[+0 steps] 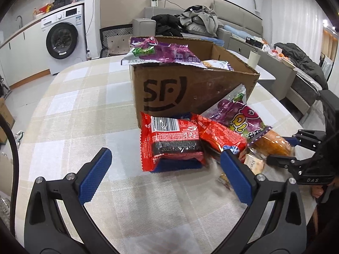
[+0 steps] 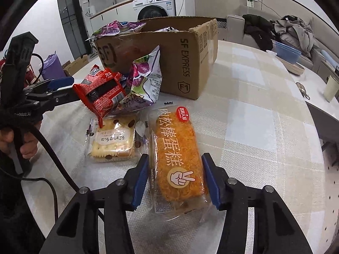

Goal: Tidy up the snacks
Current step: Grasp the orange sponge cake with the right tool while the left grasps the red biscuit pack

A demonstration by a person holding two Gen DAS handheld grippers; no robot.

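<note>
Nearest on the checked surface (image 2: 254, 127), the right tongs (image 2: 173, 180) clamp the orange cake pack (image 2: 178, 154), the left tongs (image 1: 165, 158) gape wide before a red packet (image 1: 171, 141), and the cardboard box (image 2: 175, 63) of snacks stands beyond.

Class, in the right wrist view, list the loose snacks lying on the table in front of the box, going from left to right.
Red snack packet → cracker pack → orange meat-floss cake pack. The purple bag overlaps the red packet, so it is left out.
</note>
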